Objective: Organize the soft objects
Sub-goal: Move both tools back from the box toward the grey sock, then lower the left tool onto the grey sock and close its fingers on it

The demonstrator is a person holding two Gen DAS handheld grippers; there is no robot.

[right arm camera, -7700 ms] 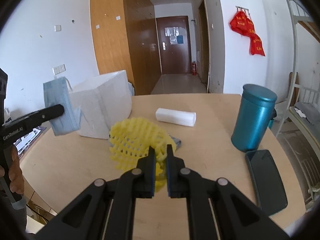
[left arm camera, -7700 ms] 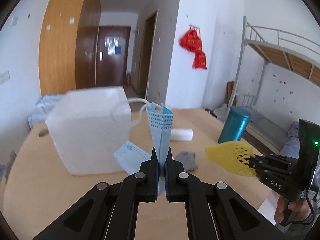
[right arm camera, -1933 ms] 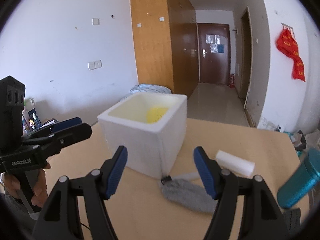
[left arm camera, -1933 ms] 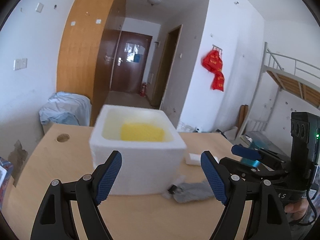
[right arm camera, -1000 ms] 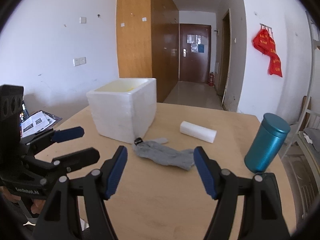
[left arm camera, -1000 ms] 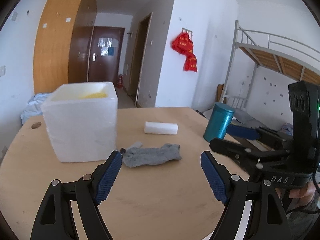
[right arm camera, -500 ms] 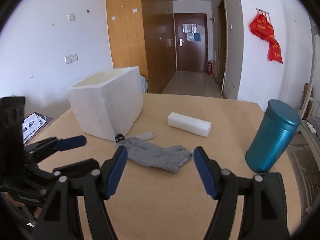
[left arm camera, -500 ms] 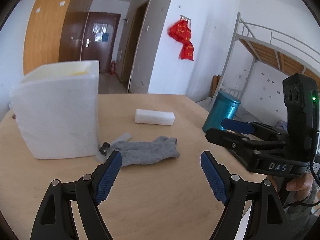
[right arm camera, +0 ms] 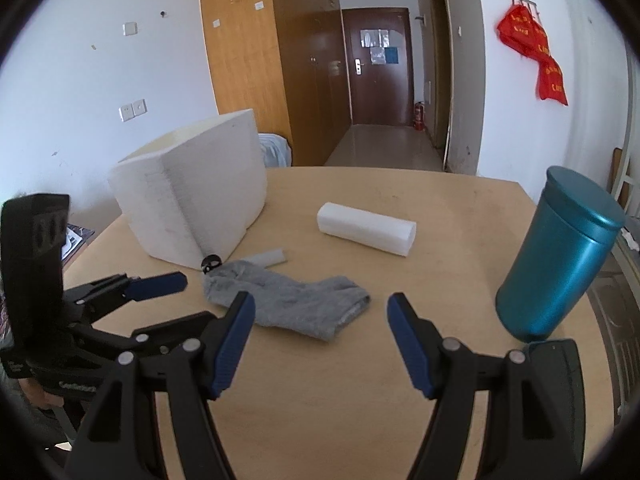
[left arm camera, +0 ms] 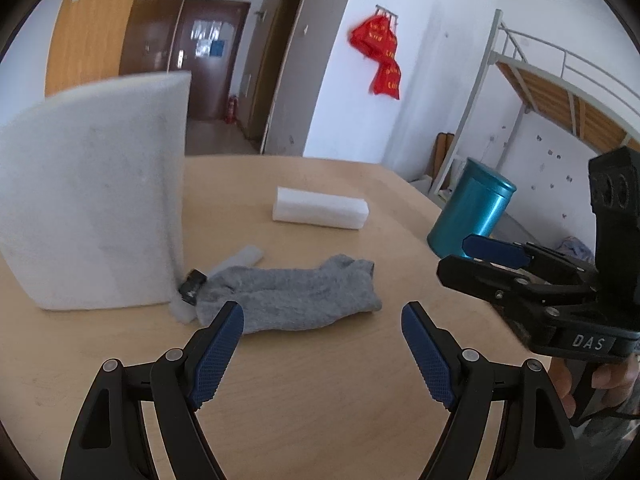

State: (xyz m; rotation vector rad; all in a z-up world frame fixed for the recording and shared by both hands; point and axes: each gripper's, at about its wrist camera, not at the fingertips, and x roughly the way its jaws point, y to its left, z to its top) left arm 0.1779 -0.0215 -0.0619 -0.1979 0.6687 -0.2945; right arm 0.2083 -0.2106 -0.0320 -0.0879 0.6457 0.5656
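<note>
A grey sock [left arm camera: 292,298] lies flat on the wooden table, just right of the white foam box [left arm camera: 92,216]; it also shows in the right wrist view [right arm camera: 292,300], with the foam box [right arm camera: 192,212] behind it. My left gripper [left arm camera: 322,320] is open and empty, low over the table just in front of the sock. My right gripper [right arm camera: 320,308] is open and empty, close to the sock's right end. Each gripper shows in the other's view: the right one [left arm camera: 468,258], the left one [right arm camera: 180,298]. The box's inside is hidden.
A white foam block [left arm camera: 320,208] lies behind the sock. A teal canister [right arm camera: 560,256] stands at the right, with a dark phone [right arm camera: 560,360] by its base. A small black item [left arm camera: 192,285] and a pale strip [left arm camera: 236,260] lie at the box's corner.
Both grippers, shut on a blue mask and yellow foam net earlier, now stand open and empty. They have dropped from above the box and closed in on the grey sock.
</note>
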